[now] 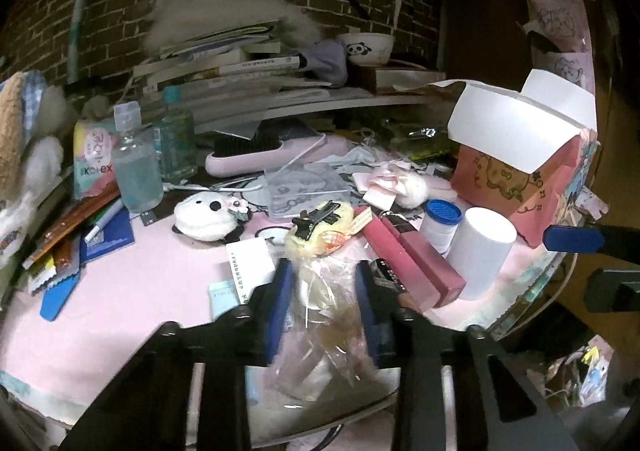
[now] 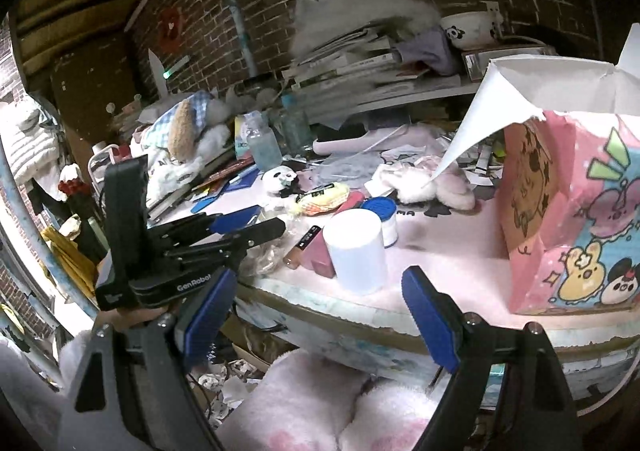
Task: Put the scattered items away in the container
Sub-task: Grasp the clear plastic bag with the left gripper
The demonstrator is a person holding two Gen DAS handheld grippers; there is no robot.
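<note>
My left gripper (image 1: 322, 283) has its blue pads on either side of a clear plastic bag (image 1: 320, 315) holding a yellow item, at the desk's near edge; it looks shut on the bag. It also shows in the right wrist view (image 2: 248, 225). My right gripper (image 2: 316, 311) is open and empty, off the desk's front edge. The container, a pink cartoon paper bag (image 2: 568, 219) with its white lining folded out, stands at the right; it also shows in the left wrist view (image 1: 520, 171). A white cylinder (image 1: 482, 255), pink boxes (image 1: 408, 263) and a blue-lidded jar (image 1: 440, 223) lie beside it.
A panda plush (image 1: 204, 217), a yellow plush with black clip (image 1: 320, 229), clear bottles (image 1: 138, 167), a pink hairbrush (image 1: 264, 157) and packets (image 1: 60, 247) litter the pink desk (image 1: 140, 311). Stacked books (image 1: 240, 71) and a panda bowl (image 1: 366, 49) sit behind. Pink fluffy fabric (image 2: 320, 403) lies below.
</note>
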